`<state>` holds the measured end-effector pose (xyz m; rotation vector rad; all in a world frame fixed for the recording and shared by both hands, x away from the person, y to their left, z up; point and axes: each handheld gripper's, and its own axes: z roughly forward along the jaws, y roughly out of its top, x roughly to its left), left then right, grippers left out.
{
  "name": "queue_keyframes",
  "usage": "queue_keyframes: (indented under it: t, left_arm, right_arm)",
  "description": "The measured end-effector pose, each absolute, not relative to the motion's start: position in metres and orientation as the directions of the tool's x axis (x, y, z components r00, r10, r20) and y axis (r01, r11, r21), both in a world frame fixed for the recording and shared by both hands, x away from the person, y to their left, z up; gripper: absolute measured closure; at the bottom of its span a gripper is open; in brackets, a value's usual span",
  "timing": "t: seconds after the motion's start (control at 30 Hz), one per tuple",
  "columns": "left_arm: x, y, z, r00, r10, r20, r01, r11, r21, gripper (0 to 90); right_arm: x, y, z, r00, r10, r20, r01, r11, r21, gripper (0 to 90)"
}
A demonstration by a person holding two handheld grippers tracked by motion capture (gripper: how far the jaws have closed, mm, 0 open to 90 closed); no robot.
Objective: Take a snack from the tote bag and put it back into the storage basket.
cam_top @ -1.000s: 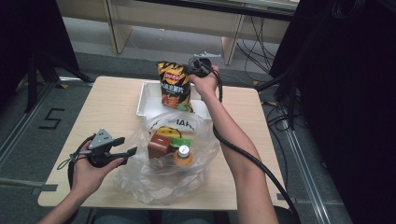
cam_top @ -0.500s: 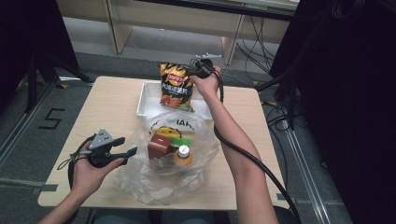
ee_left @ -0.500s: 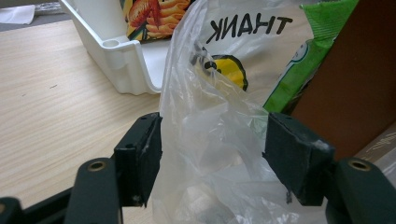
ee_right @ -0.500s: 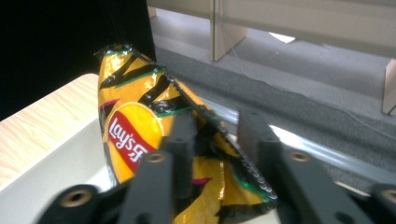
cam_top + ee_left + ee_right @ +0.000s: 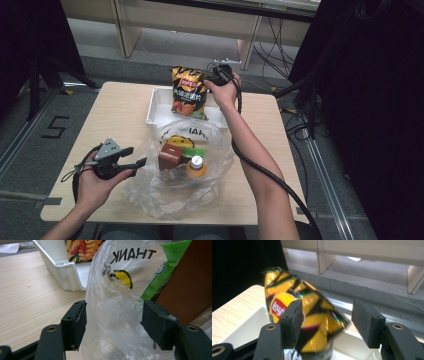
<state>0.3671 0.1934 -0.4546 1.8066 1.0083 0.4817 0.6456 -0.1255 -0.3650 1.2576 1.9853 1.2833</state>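
1. Chip bag (image 5: 188, 92) stands upright in the white bin (image 5: 156, 107) at the far side of the table (image 5: 115, 115); its top corner lies between the jaws of the right tool (image 5: 212, 79).
2. Right tool (image 5: 327, 315): its jaws have just been opening. They stand wide, and the right gripper view shows the bag (image 5: 299, 315) between the pads with a clear gap at the right pad. The pads do not press on the bag.
3. Left tool (image 5: 131, 159) sits at the near left of the table, held level, pointing at the plastic bag (image 5: 170, 195).
4. Left tool (image 5: 113, 321): the jaws stand fairly wide, with a fold of the plastic bag (image 5: 112, 322) between the pads. The film touches the left pad and reaches to the right pad. A firm hold cannot be told from the frames.
5. Plastic bag lies just in front of the bin, its mouth facing up.
6. Inside the plastic bag: a brown box (image 5: 170, 156), a green packet (image 5: 194, 151) and a bottle (image 5: 196, 165) with a white cap, close together.
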Motion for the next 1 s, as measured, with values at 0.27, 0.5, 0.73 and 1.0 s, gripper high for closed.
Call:
queue_keyframes:
  t: [0.27,0.5,0.73,1.0]
  left_arm:
    - [0.367,0.193,-0.454,0.586,0.801,-0.124,0.428,-0.176,0.886,36.2]
    - [0.367,0.192,-0.455,0.582,0.807,-0.102,0.42,-0.191,0.887,36.2]
    - [0.368,0.193,-0.456,0.585,0.805,-0.104,0.422,-0.192,0.886,36.3]
    - [0.367,0.194,-0.455,0.579,0.809,-0.105,0.423,-0.188,0.886,36.3]
  right_arm:
    - [0.619,-0.138,-0.383,-0.463,0.865,0.197,0.56,0.113,0.821,50.6]
    - [0.611,-0.141,-0.394,-0.52,0.83,0.201,0.596,0.184,0.781,83.2]
    - [0.612,-0.132,-0.407,-0.542,0.812,0.217,0.641,0.232,0.732,90.0]
    - [0.624,-0.124,-0.419,-0.558,0.809,0.186,0.639,0.275,0.719,90.0]
